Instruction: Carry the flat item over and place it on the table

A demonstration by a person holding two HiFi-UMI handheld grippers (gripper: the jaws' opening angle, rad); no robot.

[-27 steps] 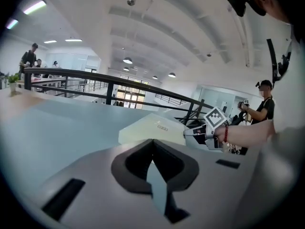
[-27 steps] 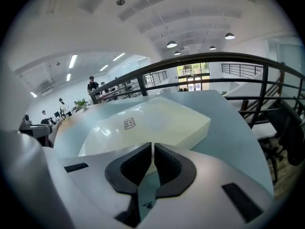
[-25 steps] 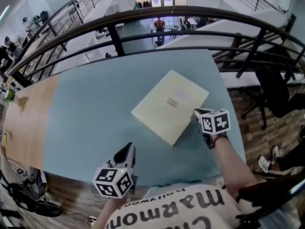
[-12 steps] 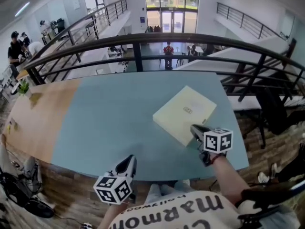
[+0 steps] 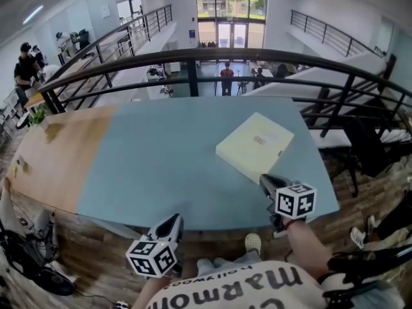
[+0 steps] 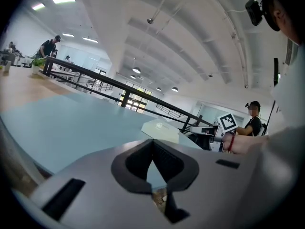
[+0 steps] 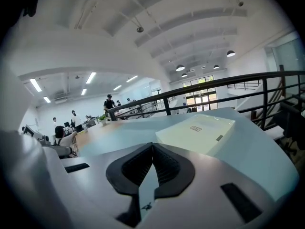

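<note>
The flat item is a pale yellow box (image 5: 254,145) that lies flat on the right part of the blue table top (image 5: 161,166). My right gripper (image 5: 265,183) hovers over the table's near edge, just short of the box's near corner and apart from it; its jaws are shut and empty. In the right gripper view the box (image 7: 198,130) lies ahead and to the right of the shut right gripper (image 7: 152,146). My left gripper (image 5: 174,221) hangs below the table's near edge, shut on nothing. The left gripper view has the box (image 6: 162,128) beyond the shut left gripper (image 6: 152,143).
A wooden surface (image 5: 58,153) joins the blue top on the left. A black railing (image 5: 193,56) curves along the far side over a drop to a lower floor. A black chair (image 5: 373,140) stands to the right. People stand far left (image 5: 26,63).
The right gripper has drawn back from the box's edge toward the person, leaving the box on the table. The head view has backed away, so the table's near edge now shows.
</note>
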